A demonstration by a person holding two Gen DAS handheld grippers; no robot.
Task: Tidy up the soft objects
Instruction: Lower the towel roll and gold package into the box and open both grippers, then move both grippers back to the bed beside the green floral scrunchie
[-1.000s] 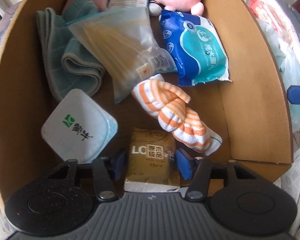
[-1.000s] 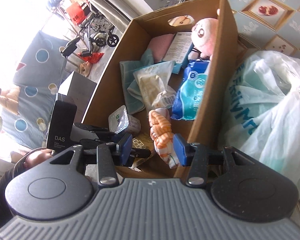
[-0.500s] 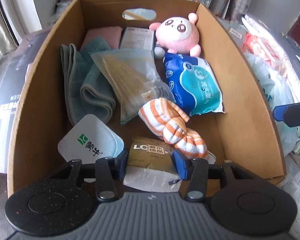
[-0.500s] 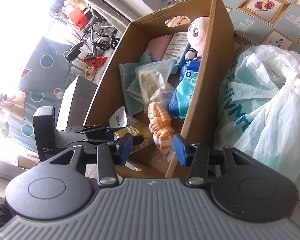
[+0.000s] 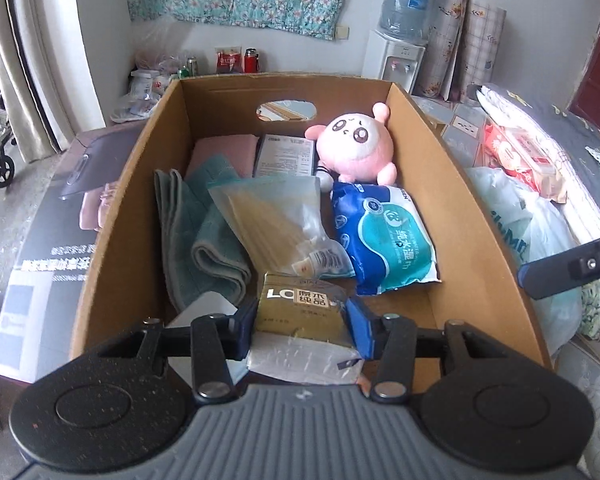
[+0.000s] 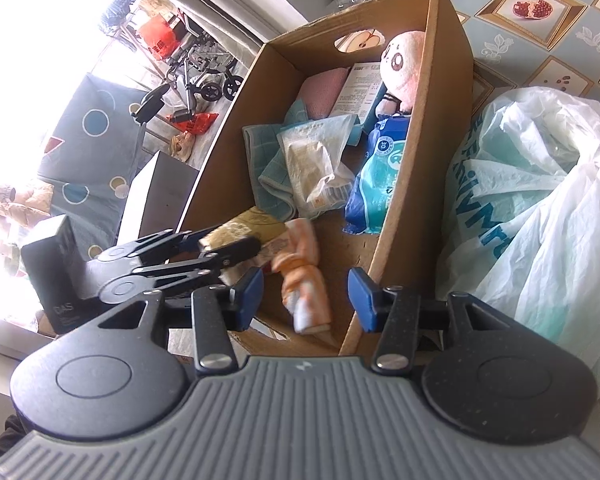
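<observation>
- The left gripper [image 5: 302, 330] was seen clamped on a gold tissue pack [image 5: 300, 312], its blue pads pressed against the pack's two sides, the pack raised above the near end of the cardboard box [image 5: 116, 216]
- From the right wrist view, the same gold tissue pack [image 6: 244, 228] was seen held between the left gripper's black fingers [image 6: 236, 250] over the box's near left wall
- The right gripper [image 6: 306, 298] was held partly open with nothing gripped; its pads were apart in the air, above the box's near right corner
- An orange-and-white striped cloth [image 6: 304, 276] was seen low in the near end of the box, blurred, framed between the right pads but not touched by them
- Further back in the box were seen a folded teal towel [image 5: 204, 240], a clear zip bag [image 5: 276, 228], a blue wet-wipe pack [image 5: 384, 240], a pink plush toy [image 5: 356, 148] and a pink cloth [image 5: 224, 152]
- A white plastic bag [image 6: 540, 208] was lying just beside the box's right wall
</observation>
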